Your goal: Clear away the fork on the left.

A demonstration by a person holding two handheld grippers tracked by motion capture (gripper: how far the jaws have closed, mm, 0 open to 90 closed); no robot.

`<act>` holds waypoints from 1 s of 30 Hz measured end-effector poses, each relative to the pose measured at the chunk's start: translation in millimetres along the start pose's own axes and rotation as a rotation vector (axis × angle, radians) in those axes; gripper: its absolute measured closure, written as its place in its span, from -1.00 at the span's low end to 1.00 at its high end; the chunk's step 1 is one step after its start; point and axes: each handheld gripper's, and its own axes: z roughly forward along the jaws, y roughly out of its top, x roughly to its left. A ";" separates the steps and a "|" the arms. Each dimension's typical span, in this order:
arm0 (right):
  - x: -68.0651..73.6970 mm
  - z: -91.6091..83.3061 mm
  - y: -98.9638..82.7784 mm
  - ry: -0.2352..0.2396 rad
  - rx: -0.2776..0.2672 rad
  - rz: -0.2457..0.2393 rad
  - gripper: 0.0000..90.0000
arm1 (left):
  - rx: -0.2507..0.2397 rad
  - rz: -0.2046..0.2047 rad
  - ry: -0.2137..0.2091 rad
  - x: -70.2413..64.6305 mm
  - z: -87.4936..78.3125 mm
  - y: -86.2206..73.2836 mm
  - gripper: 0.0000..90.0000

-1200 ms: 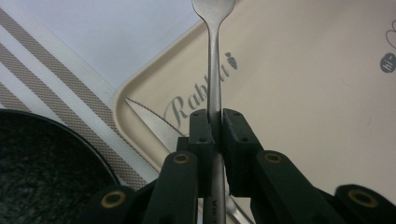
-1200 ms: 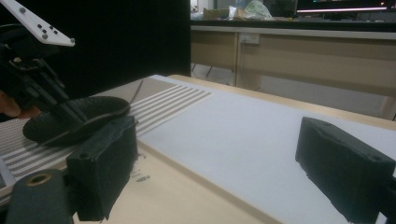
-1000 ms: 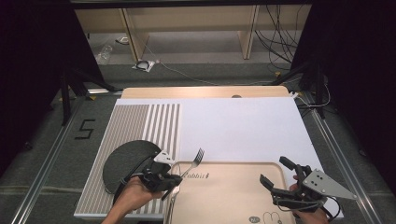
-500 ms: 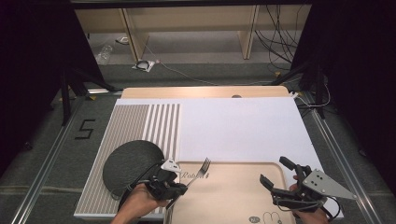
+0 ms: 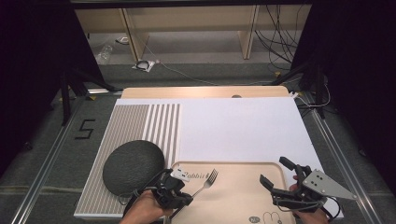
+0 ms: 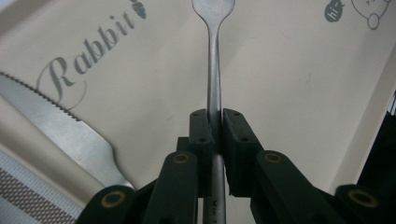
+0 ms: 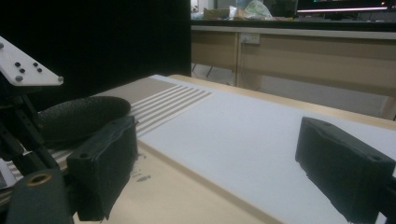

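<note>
- High view: the beige tray (image 5: 243,200) lies under both grippers, its printed side beneath the left gripper (image 5: 180,193).
- Just left of that gripper sits the dark round plate (image 5: 133,165).
- Right gripper (image 5: 275,179) hovers over the tray's right side, jaws wide apart with nothing between them.
- Left gripper view: a serrated knife (image 6: 60,130) lies on the tray, left of the jaws.
- Clamped between the closed jaws by its handle, the fork (image 6: 214,84) points straight ahead, tines above the tray.

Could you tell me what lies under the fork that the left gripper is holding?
Under the fork is the beige tray, printed "Rabbit". A serrated knife lies beside it. The left gripper covers the handle's end.
</note>
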 end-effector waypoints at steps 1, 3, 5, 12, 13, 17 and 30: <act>0.0 0.0 0.0 0.000 -0.001 -0.001 -0.70 | 0.006 0.005 -0.004 -1.4 0.9 0.1 0.83; 0.1 0.0 0.0 0.000 -0.001 0.000 -0.70 | 0.013 0.009 -0.007 -3.6 2.8 0.1 0.83; 0.2 0.1 -0.1 0.000 0.000 -0.002 -0.70 | 0.021 0.012 -0.012 -5.4 4.6 0.0 0.83; 0.5 0.2 -0.1 -0.001 0.003 -0.002 -0.70 | 0.051 0.024 -0.033 -11.4 10.7 0.1 0.83; 0.7 0.4 -0.2 0.000 -0.001 -0.002 -0.69 | 0.056 0.024 -0.030 -11.9 11.4 -0.1 0.83; 0.7 0.9 -0.4 -0.001 -0.001 -0.001 -0.70 | 0.074 0.027 -0.033 -12.5 14.5 -0.9 0.83; 0.7 0.6 -0.3 -0.001 0.001 -0.002 -0.69 | 0.121 0.036 -0.016 -17.5 23.0 -2.0 0.83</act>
